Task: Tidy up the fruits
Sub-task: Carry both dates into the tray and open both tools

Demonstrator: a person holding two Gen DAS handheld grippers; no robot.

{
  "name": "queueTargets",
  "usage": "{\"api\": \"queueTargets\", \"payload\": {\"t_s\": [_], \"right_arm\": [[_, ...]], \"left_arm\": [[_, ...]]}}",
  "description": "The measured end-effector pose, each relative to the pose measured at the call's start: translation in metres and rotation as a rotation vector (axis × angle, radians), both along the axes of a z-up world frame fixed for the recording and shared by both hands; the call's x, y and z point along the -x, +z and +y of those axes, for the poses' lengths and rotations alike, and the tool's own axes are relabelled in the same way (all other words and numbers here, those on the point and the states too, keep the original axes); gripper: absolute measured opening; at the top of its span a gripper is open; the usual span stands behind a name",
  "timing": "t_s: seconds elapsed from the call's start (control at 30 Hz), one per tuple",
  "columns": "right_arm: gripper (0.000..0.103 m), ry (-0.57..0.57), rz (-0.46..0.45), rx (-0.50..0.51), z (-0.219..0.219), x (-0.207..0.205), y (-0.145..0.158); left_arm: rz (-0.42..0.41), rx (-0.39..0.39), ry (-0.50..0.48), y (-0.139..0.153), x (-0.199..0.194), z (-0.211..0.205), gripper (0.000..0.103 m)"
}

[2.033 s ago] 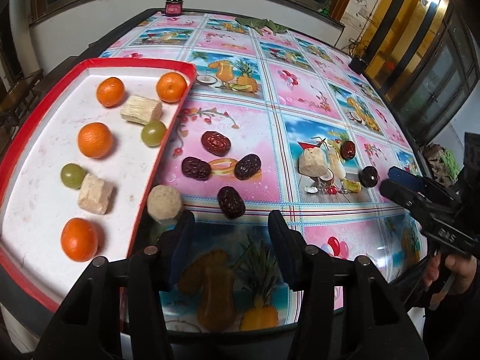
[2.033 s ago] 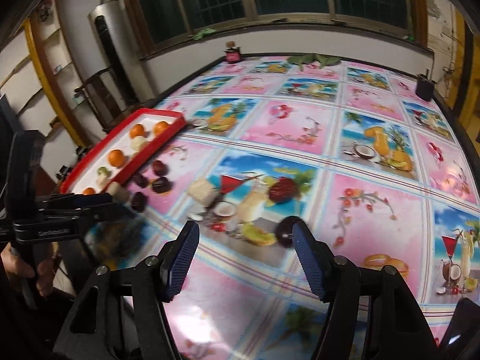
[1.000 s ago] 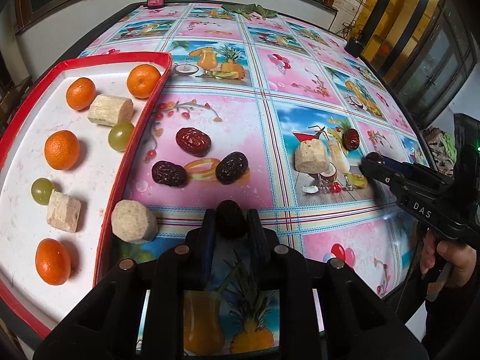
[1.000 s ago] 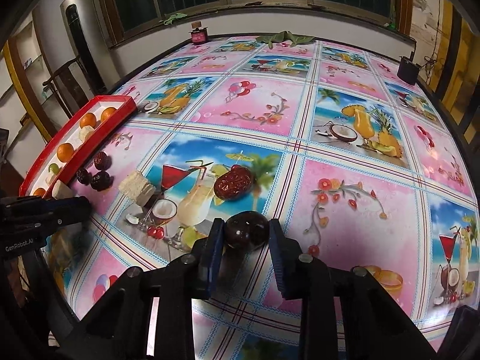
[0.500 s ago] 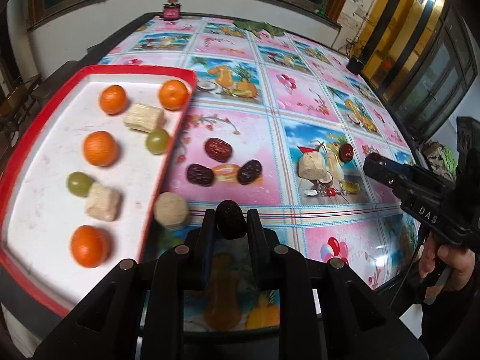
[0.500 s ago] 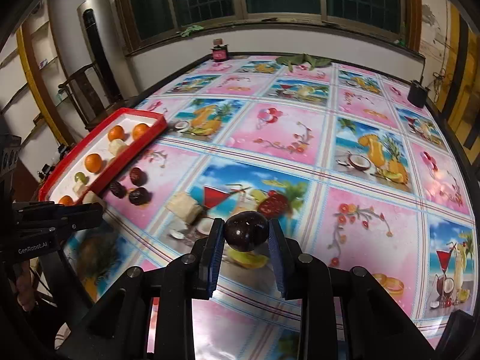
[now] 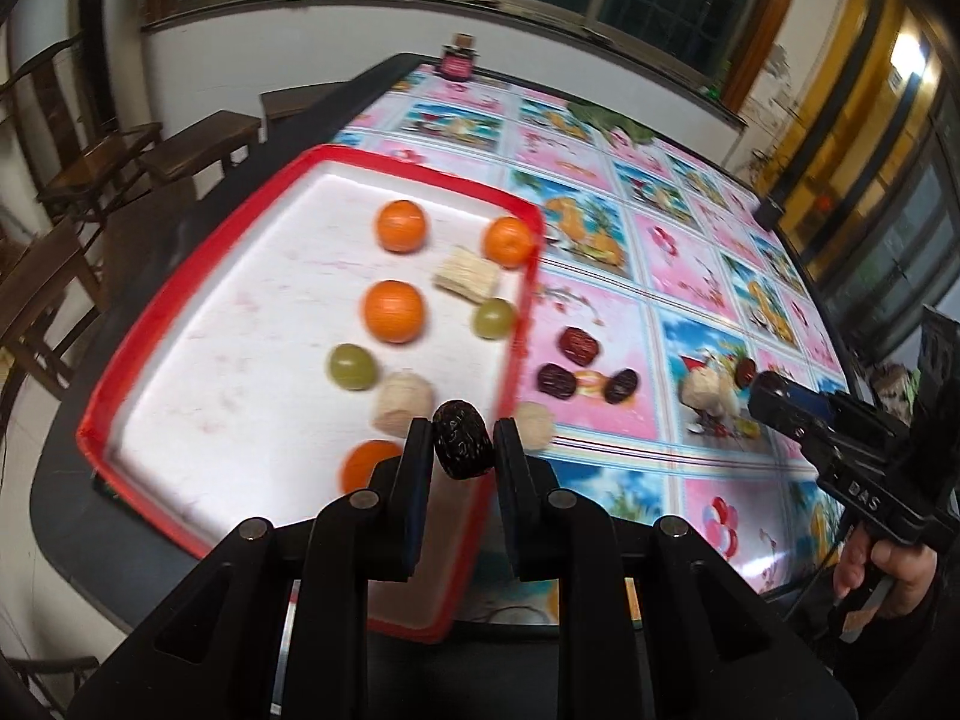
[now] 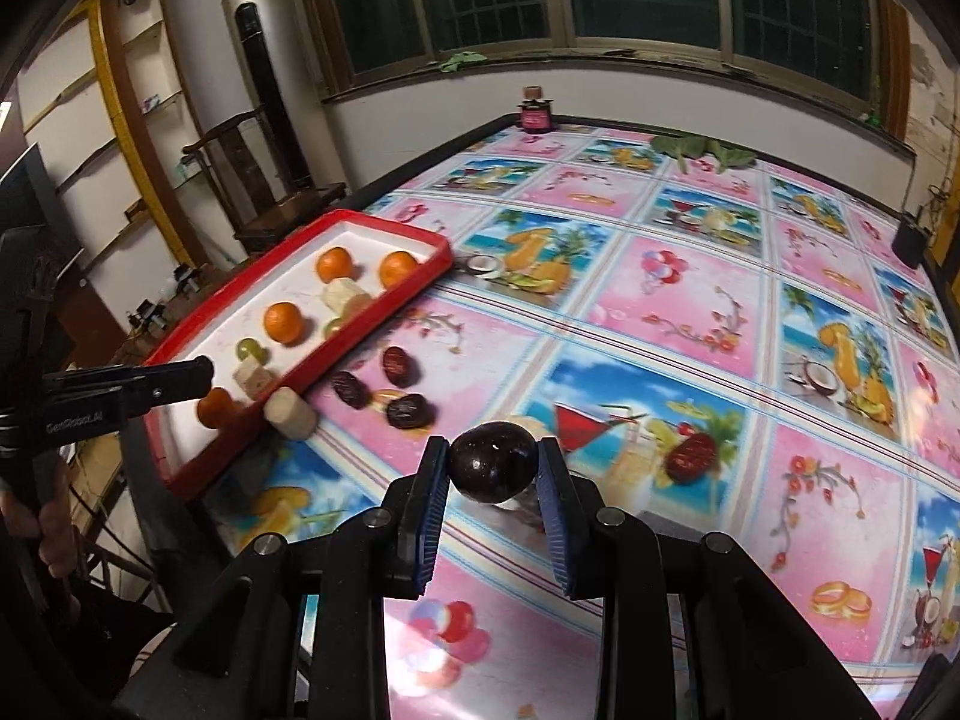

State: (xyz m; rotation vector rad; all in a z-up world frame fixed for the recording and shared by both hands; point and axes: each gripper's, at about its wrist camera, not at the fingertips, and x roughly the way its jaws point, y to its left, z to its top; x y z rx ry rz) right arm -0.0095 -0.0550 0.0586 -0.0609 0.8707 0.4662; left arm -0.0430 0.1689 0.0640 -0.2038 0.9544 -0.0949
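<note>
You are now carrying two fruits at once. Your left gripper (image 7: 463,441), clamped on a wrinkled dark date (image 7: 463,440), has swung from above the tablecloth to hover over the near right corner of the red tray (image 7: 198,276), where oranges, green grapes and pale cut pieces are lying. Your right gripper (image 8: 493,463) is pinching a glossy dark plum (image 8: 493,462), lifted off the tablecloth (image 8: 690,300) and well apart from the tray. Three dates (image 8: 384,390) are still lying beside the tray's rim. The date looks ready to lower and release.
</note>
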Motion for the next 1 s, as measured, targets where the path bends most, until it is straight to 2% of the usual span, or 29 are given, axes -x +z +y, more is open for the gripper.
{"api": "queueTargets", "payload": {"t_s": [0.57, 1.0], "right_arm": [[0.030, 0.175, -0.011, -0.016, 0.069, -0.004, 0.014], [0.030, 0.282, 0.000, -0.019, 0.114, -0.022, 0.015]], "left_arm": [[0.027, -0.040, 0.118, -0.017, 0.001, 0.040, 0.018], [0.048, -0.048, 0.145, -0.028, -0.006, 0.054, 0.018]]}}
